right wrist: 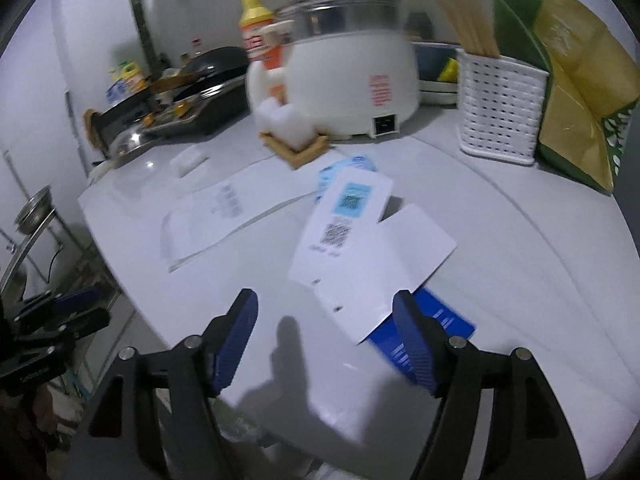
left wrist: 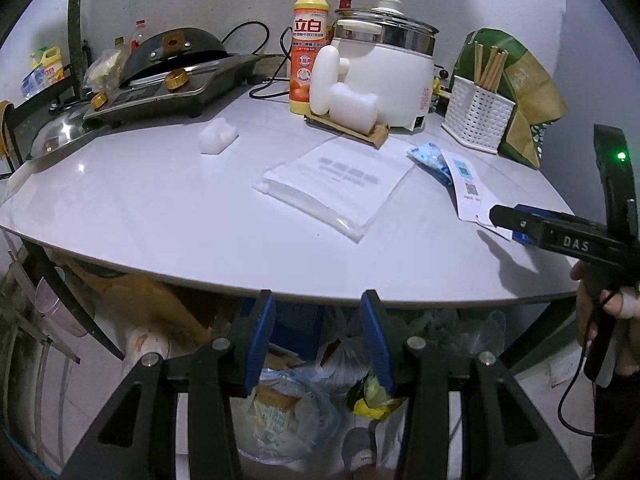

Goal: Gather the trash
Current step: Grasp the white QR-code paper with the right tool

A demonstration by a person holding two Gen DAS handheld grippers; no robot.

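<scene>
Right tongs [right wrist: 324, 340] agape, seemingly empty, over white card [right wrist: 372, 248].

The left claw [left wrist: 318, 336] has two black, triangular-framed arms with cut-out windows, each tipped by a finger faced with a ribbed blue pad [left wrist: 260, 340]. Round silver screws sit at the pivots. The right claw [right wrist: 325, 344] is built alike, with textured dark-blue pads [right wrist: 236, 340]. Seen from the left wrist view, its black body bears white letters "DAS", a green light glows on its curved black housing, and a thin black cable hangs below the hand [left wrist: 600, 312].
</scene>
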